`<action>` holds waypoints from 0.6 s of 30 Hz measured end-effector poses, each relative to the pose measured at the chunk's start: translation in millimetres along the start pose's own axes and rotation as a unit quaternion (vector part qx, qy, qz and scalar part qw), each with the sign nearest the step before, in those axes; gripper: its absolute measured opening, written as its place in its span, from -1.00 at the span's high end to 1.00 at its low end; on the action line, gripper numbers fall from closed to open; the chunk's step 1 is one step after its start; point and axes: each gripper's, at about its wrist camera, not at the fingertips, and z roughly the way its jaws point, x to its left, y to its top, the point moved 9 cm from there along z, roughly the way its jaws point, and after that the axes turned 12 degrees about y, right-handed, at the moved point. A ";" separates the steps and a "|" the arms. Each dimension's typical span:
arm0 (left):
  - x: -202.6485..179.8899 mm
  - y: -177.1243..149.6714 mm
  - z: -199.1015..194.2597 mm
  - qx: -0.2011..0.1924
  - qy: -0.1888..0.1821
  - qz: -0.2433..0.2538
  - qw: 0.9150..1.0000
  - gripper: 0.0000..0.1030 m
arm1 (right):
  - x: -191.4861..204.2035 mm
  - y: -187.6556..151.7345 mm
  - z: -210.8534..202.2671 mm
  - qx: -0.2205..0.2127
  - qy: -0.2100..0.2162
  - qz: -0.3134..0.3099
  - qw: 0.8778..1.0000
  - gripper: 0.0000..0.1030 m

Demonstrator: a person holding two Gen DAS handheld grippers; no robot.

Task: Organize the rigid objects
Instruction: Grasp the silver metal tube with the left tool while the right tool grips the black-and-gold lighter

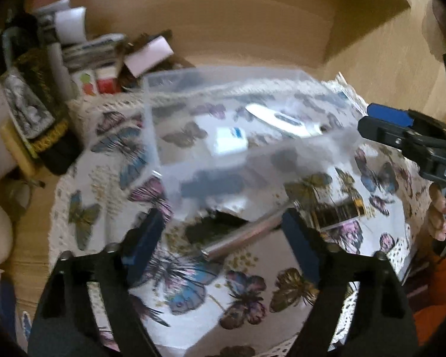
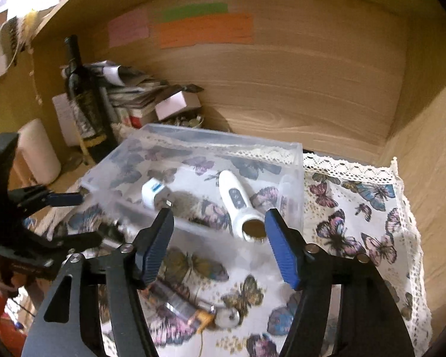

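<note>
A clear plastic box (image 2: pixel 294 178) stands on the butterfly cloth (image 2: pixel 356 208); it also shows in the left wrist view (image 1: pixel 169 95). Inside lie a white handheld device (image 2: pixel 238 205), also in the left wrist view (image 1: pixel 282 119), and a small white-and-blue block (image 2: pixel 154 190), also in the left wrist view (image 1: pixel 229 141). My right gripper (image 2: pixel 220 238) is open and empty just in front of the box. My left gripper (image 1: pixel 223 238) is open; a silver metal cylinder (image 1: pixel 246 235) and a dark object (image 1: pixel 211 226) lie between its fingers on the cloth.
A dark bottle (image 2: pixel 83 101), stacked papers and small boxes (image 2: pixel 175 104) and a white roll (image 2: pixel 38 151) crowd the back left corner. Wooden walls (image 2: pixel 282 89) close the back and right. A silver-and-yellow item (image 2: pixel 190 312) lies on the cloth below my right gripper.
</note>
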 end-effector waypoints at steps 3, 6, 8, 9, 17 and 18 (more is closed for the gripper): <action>-13.5 -8.1 8.2 0.015 -0.011 0.017 1.000 -0.31 | 7.1 -15.4 0.8 0.015 0.008 -0.005 1.000 -0.20; -22.8 -15.2 16.4 0.028 -0.013 0.032 0.999 -0.13 | 14.9 -32.9 11.3 0.041 0.020 -0.015 0.999 -0.20; -25.3 -18.2 18.2 0.032 -0.013 0.035 0.999 0.00 | 19.2 -42.7 19.7 0.058 0.029 -0.016 0.998 -0.20; -24.9 -18.7 16.8 0.030 -0.012 0.035 0.999 0.14 | 20.3 -46.9 24.1 0.066 0.031 -0.015 0.997 -0.20; -36.8 -41.2 6.0 0.057 -0.055 0.036 0.996 0.39 | 29.9 -71.0 47.5 0.114 0.067 0.001 0.991 0.01; -39.8 -43.1 3.2 0.057 -0.058 0.041 0.996 0.39 | 31.6 -73.3 48.1 0.117 0.068 -0.001 0.991 0.06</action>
